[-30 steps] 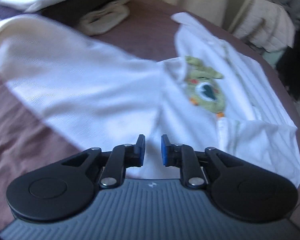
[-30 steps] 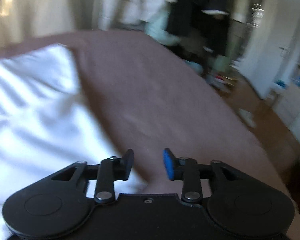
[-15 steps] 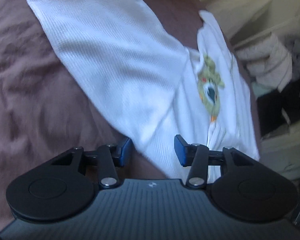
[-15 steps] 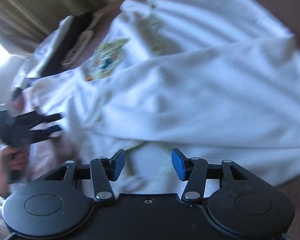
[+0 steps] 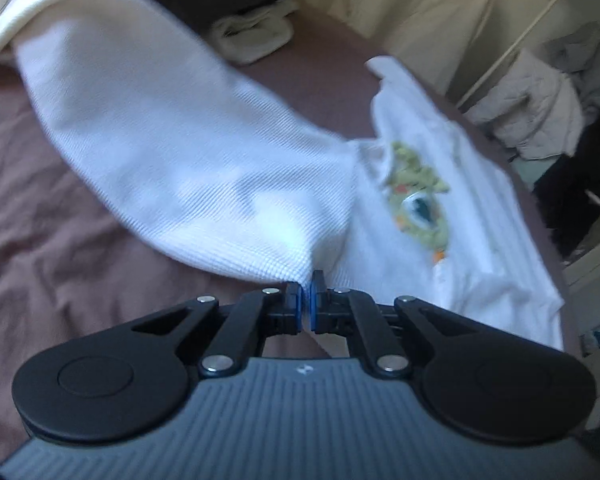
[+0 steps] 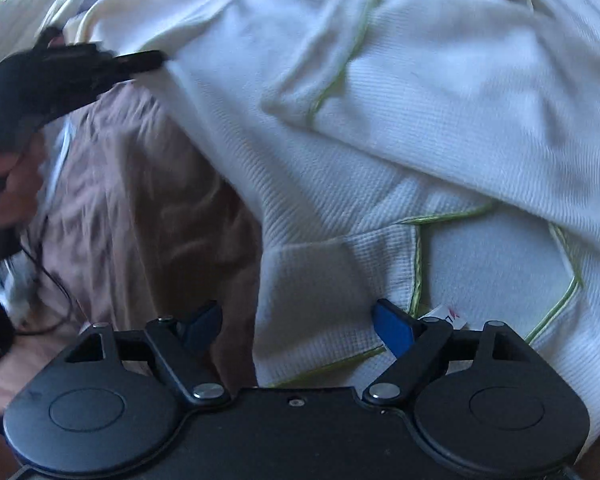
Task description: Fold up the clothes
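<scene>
A white waffle-knit garment point(image 5: 188, 152) with a green embroidered patch point(image 5: 418, 196) lies spread on the brown bedspread point(image 5: 52, 248). My left gripper point(image 5: 306, 284) is shut on the near edge of a folded-over sleeve-like flap. In the right wrist view that left gripper point(image 6: 140, 60) shows at the upper left, held by a hand and pinching the cloth. My right gripper point(image 6: 296, 314) points steeply down over the green-piped neck part of the garment point(image 6: 380, 168). Its jaws are opening, with a corner of cloth lying between them, not pinched.
Folded clothes point(image 5: 256, 36) are stacked at the far end of the bed. A rack with grey garments point(image 5: 540, 112) stands beyond the right edge. Pale curtains point(image 5: 420, 12) hang behind. A thin black cable point(image 6: 48, 276) crosses the bedspread at the left.
The left jaws opened over the garment's edge, then closed on it. The right gripper swung from bare bedspread over to the garment, tipped downward and spread its jaws wider.
</scene>
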`<control>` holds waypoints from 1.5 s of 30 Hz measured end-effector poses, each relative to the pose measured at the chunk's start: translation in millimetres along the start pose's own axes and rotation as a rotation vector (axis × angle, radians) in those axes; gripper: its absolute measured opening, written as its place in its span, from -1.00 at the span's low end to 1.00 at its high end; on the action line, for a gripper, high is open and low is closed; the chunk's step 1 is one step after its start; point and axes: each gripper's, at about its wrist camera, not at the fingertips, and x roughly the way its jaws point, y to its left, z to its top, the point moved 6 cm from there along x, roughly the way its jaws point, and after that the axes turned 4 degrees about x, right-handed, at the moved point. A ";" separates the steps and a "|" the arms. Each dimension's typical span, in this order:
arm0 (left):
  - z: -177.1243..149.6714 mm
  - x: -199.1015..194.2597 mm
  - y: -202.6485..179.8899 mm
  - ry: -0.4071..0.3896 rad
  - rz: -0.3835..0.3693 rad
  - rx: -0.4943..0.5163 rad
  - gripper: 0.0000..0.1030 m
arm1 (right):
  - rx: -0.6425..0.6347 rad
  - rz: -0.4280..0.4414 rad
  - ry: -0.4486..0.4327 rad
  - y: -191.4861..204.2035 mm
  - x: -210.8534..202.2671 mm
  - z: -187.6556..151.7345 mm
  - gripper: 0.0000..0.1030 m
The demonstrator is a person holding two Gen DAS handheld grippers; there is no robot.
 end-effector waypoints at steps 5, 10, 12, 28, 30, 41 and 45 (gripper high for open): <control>-15.2 -11.2 14.9 -0.034 0.003 -0.033 -0.98 | -0.030 -0.093 -0.086 -9.8 -23.0 -3.5 -0.80; -12.4 -11.6 27.8 -0.013 -0.046 -0.138 -0.98 | 0.002 0.020 -0.087 -9.9 -52.1 -12.9 -0.80; -16.2 -3.8 32.4 0.015 -0.035 -0.171 -0.98 | -0.006 0.011 -0.040 -10.2 -36.7 -15.8 -0.81; -18.1 -6.0 36.0 0.038 0.101 -0.134 -0.99 | -0.160 -0.004 0.027 -0.5 -39.4 -5.1 -0.80; -21.7 -4.6 37.0 0.034 0.103 -0.118 -0.98 | -0.134 -0.039 0.052 -4.8 -26.4 -5.9 -0.81; -21.4 -9.9 53.4 0.035 0.080 -0.128 -0.98 | -0.136 -0.033 0.069 -1.3 -21.4 6.6 -0.79; -20.9 -18.0 57.2 0.045 0.133 -0.083 -0.98 | -0.166 -0.047 0.088 0.6 -24.5 7.4 -0.70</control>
